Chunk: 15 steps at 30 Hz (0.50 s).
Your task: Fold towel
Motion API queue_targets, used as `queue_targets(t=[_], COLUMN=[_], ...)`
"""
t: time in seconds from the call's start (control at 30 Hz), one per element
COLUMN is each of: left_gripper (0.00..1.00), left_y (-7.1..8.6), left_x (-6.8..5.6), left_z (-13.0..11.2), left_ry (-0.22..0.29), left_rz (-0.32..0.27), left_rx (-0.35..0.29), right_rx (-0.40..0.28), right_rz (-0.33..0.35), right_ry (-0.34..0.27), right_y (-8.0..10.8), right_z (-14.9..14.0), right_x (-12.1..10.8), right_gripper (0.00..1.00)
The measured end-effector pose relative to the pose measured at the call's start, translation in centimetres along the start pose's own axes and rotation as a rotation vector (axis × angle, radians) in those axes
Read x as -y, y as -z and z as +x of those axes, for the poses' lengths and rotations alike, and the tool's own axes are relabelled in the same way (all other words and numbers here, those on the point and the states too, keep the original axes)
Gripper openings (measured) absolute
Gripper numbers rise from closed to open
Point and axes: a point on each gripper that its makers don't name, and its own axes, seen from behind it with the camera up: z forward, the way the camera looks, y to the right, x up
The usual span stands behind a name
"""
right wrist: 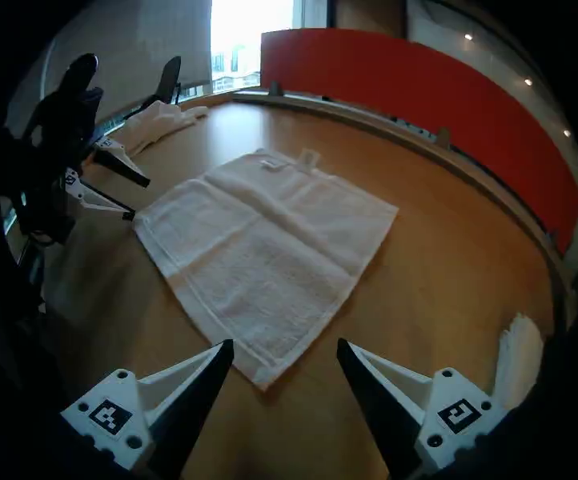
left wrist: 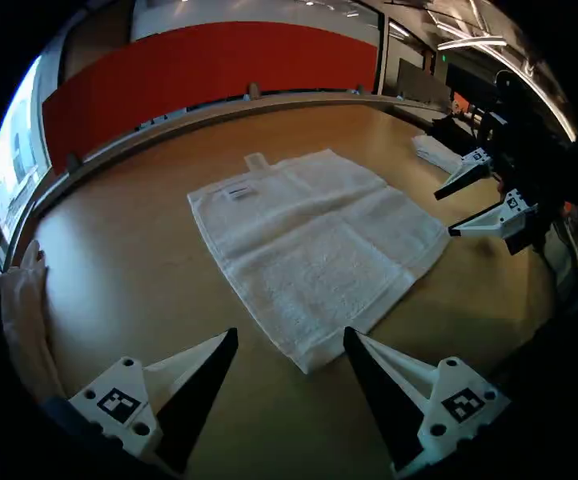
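My left gripper (left wrist: 289, 332) is spread wide, holding nothing. The towel (left wrist: 317, 240) lies flat on the wooden table (left wrist: 129, 264) at twelve o'clock, its near corner seen between my fingers. The right gripper (left wrist: 443, 214) hangs open at two o'clock, by the towel's edge. A second white cloth (left wrist: 437, 152) sits beyond it, another cloth (left wrist: 25, 320) at nine, and a red panel (left wrist: 209, 72) stands behind.
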Motion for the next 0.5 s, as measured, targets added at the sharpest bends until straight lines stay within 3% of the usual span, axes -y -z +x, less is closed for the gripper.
queue_targets(t=[0.5], left_gripper=[0.98], left_y=[-1.5], left_x=[-1.3], left_z=[-2.2], left_ry=[-0.066], left_rz=[-0.043], left_rx=[0.06], right_rx=[0.045], right_rz=[0.035], right_ry=[0.018], right_y=[-0.8], right_z=[-1.7], right_x=[0.7], right_gripper=[0.97])
